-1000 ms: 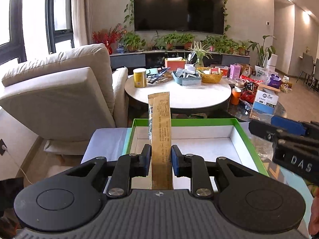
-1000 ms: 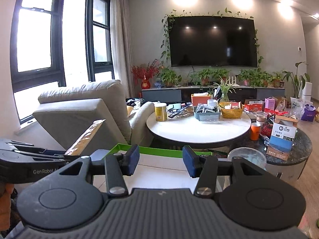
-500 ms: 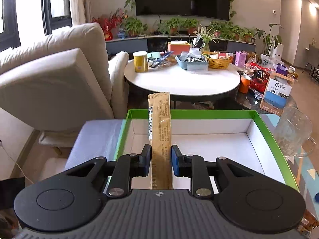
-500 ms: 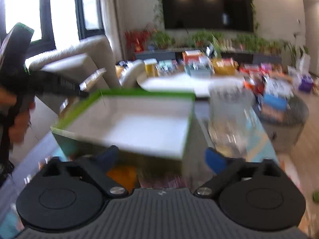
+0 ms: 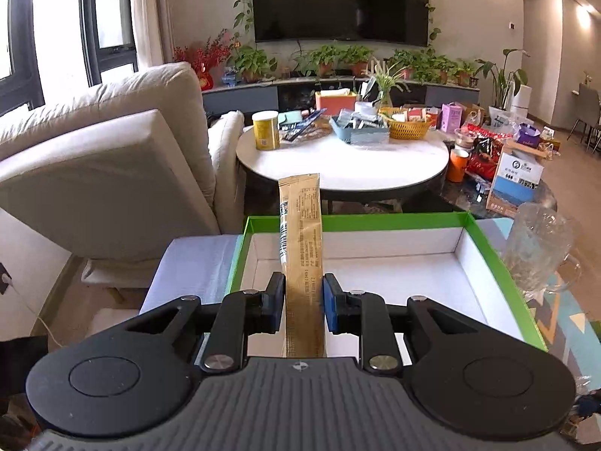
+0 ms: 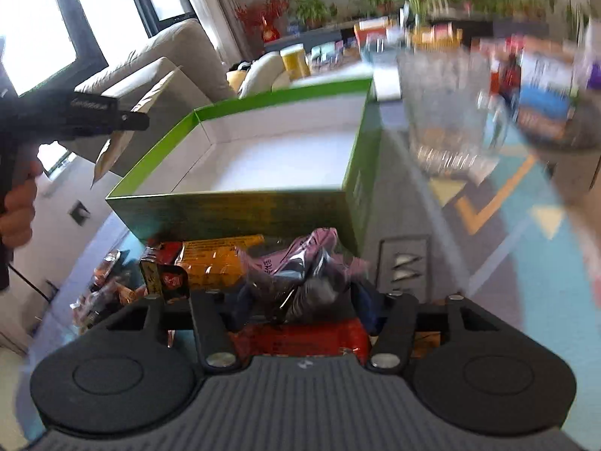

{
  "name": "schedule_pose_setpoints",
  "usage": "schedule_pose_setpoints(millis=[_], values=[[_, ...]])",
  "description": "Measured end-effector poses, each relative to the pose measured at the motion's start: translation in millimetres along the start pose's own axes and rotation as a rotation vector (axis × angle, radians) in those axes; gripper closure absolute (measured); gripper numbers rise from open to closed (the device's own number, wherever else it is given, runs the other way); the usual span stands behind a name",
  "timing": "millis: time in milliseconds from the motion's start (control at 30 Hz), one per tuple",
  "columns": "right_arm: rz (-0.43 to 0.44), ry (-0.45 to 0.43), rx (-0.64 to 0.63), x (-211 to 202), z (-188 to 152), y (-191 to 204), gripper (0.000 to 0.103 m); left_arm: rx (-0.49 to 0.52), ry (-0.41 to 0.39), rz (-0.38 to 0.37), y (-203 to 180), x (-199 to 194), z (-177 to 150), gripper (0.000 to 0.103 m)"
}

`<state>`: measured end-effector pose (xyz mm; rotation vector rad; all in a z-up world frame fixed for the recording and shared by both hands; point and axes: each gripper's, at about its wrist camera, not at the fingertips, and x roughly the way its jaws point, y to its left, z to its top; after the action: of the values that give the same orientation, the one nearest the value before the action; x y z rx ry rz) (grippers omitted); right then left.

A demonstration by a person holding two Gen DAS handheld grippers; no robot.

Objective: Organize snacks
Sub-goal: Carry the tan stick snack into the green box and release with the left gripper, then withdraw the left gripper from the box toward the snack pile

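Right claw (image 6: 300,306) dropped, closing around pink wrapper (image 6: 300,259), left claw (image 5: 302,300) clamping gold sachet (image 5: 302,248)

Ahead of me a wall-mounted television (image 5: 340,2) hangs on a grey wall, trailing vines around its frame. A low console (image 5: 248,96) beneath carries a row of potted plants (image 5: 338,56). A cream sofa (image 5: 101,158) stands left, under dark-framed windows (image 5: 109,18) admitting daylight. A round white table (image 5: 343,161) occupies the centre. Ceiling spotlights are lit.
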<state>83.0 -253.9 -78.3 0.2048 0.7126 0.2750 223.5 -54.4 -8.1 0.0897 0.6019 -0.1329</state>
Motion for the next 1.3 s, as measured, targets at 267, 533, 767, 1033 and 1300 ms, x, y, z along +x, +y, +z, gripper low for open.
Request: schedule_pose_setpoints(millis=[267,533,767,1033,1300], values=[[0.029,-0.196,-0.044,-17.8,45.9,21.1,0.047,0.0,-0.012,0.012,-7.1,5.9,10.1,0.083],[-0.037,-0.222,-0.013,10.4,57.0,10.5,0.04,0.003,0.017,0.01,-5.5,33.7,6.0,0.071],[-0.055,-0.223,0.043,10.3,52.8,-1.7,0.04,0.097,0.141,0.049,-10.8,61.1,-25.5,0.062],[-0.285,-0.428,-0.046,-21.4,29.4,14.0,0.04,-0.021,0.22,0.041,6.8,53.0,-50.3,0.062],[-0.217,-0.229,0.103,-19.7,23.1,-9.1,0.04,-0.023,0.227,-0.001,2.0,29.9,-62.4,0.062]])
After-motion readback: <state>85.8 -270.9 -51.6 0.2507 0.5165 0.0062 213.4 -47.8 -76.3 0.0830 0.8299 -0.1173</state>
